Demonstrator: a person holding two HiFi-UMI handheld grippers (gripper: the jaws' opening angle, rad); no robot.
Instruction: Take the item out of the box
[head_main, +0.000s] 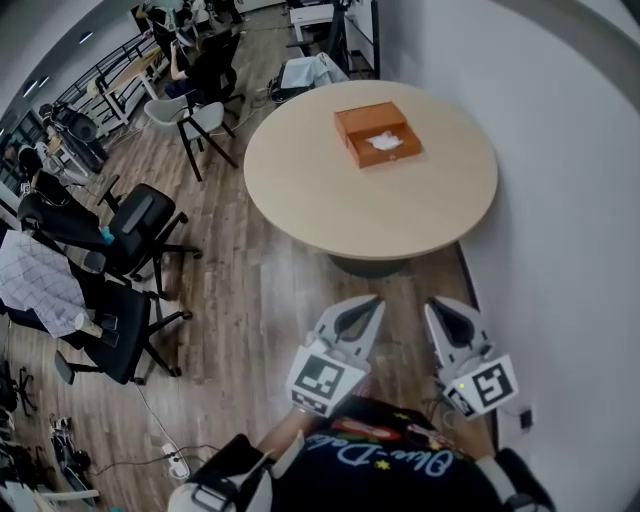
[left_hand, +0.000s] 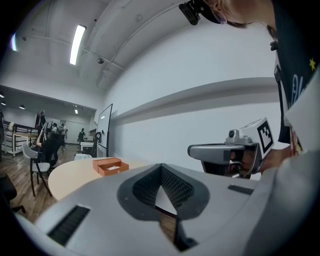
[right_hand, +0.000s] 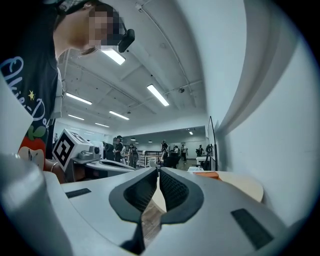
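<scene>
- Open orange box (head_main: 368, 118) on round table (head_main: 300, 190), white item (head_main: 385, 142) in its near half; long side roughly 9-to-3.
- Sits at 12 o'clock from left tongs (head_main: 368, 306), 11 from right tongs (head_main: 437, 306); well apart from both, left better lined up.
- Both tongs pinched together, nothing between.

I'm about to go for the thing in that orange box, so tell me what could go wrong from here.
1. The left gripper and right gripper are both shut; reaching in like that would likely shove the white item rather than grasp it.
2. The item lies low in the open orange box, so a jaw could catch a wall and drag the box.
3. The box sits on the far half of the table, so it means leaning across.
</scene>
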